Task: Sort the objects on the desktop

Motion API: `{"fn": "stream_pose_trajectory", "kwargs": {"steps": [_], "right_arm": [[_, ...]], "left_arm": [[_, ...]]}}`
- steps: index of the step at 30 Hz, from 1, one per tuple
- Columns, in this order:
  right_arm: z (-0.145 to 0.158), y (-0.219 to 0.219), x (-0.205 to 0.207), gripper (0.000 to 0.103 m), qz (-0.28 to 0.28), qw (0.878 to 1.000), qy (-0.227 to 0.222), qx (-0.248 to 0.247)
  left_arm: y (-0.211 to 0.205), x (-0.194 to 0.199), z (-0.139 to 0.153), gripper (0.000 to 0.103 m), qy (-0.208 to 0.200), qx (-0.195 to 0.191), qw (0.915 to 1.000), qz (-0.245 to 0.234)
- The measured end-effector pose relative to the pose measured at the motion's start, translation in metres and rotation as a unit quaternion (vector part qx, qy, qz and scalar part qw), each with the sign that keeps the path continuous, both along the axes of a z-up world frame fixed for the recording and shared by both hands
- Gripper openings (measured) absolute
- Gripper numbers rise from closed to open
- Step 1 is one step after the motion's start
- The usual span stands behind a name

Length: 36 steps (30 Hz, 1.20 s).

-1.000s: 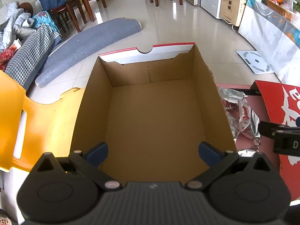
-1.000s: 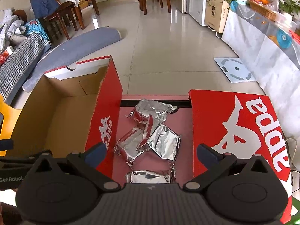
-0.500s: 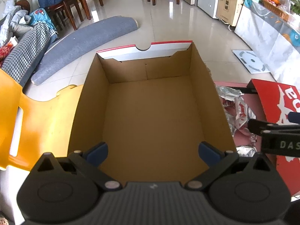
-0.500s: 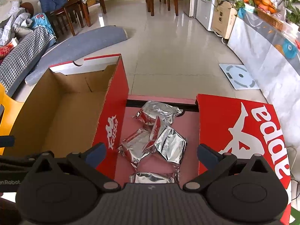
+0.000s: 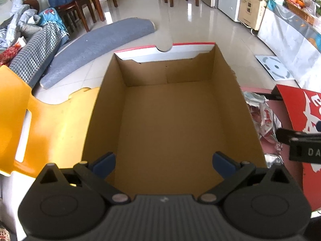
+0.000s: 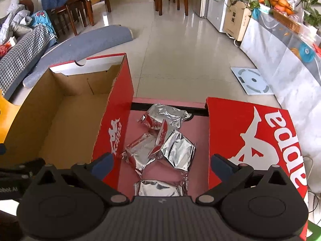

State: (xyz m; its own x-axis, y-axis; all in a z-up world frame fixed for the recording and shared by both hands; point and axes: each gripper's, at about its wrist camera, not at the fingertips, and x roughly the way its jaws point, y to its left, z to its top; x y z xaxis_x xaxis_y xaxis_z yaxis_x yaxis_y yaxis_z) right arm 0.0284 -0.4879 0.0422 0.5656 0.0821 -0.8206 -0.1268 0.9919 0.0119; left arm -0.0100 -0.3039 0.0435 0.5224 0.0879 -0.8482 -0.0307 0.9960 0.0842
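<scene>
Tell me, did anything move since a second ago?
Hardly. Both grippers, left and right, drifted slightly, wide open, holding nothing. The foil packets lie as before between the empty cardboard box and the red lid.

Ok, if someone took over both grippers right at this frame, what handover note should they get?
Left gripper: open, holding nothing, over the open cardboard box, which has nothing in it.
Right gripper: open, holding nothing, over the foil packets.
Four foil packets show on the pink surface, between the box's red side and the red lid lying flat to the right.
Done: no packet is in the box yet.
Left: probably pick up each packet and place it in the box; the nearest one is partly hidden by the right gripper's body.
</scene>
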Motion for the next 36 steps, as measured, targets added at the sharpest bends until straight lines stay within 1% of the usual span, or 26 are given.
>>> {"fn": "stream_pose_trajectory", "kwargs": {"steps": [5,7,11,13,15,19,24,27,32,36], "right_arm": [[0.0,-0.012,-0.003,0.103,-0.015,1.0,0.005,0.003],[0.002,-0.019,-0.005,0.103,-0.022,1.0,0.003,0.016],[0.004,-0.03,-0.007,0.103,-0.037,0.998,0.004,0.046],[0.004,-0.033,-0.005,0.103,-0.047,0.997,0.016,0.053],[0.002,-0.034,-0.004,0.103,-0.046,0.997,0.027,0.056],[0.002,-0.032,-0.007,0.103,-0.037,0.998,0.027,0.043],[0.001,-0.022,-0.015,0.103,-0.011,1.0,0.019,0.005],[0.002,-0.016,-0.02,0.103,0.01,1.0,0.016,-0.006],[0.002,-0.011,-0.029,0.103,0.022,1.0,0.016,-0.005],[0.0,-0.012,-0.03,0.103,0.024,0.999,0.026,-0.001]], "left_arm": [[0.004,-0.005,-0.002,0.103,-0.003,-0.01,0.9999,-0.004],[0.004,-0.007,-0.003,0.103,-0.002,-0.012,0.9999,-0.005],[0.007,-0.005,-0.001,0.103,-0.008,-0.008,0.9999,0.009],[0.007,-0.005,-0.001,0.103,-0.012,-0.011,0.9998,0.015],[0.005,-0.006,-0.001,0.103,-0.014,-0.006,0.9998,0.015],[0.0,-0.008,-0.006,0.103,-0.01,0.018,0.9997,0.011],[-0.001,-0.01,-0.008,0.103,-0.01,0.02,0.9997,0.013],[0.001,-0.012,-0.01,0.103,-0.008,0.017,0.9996,0.021],[0.0,-0.015,-0.013,0.103,-0.003,0.006,0.9996,0.027],[-0.006,-0.018,-0.016,0.103,-0.003,0.012,0.9997,0.021]]}}
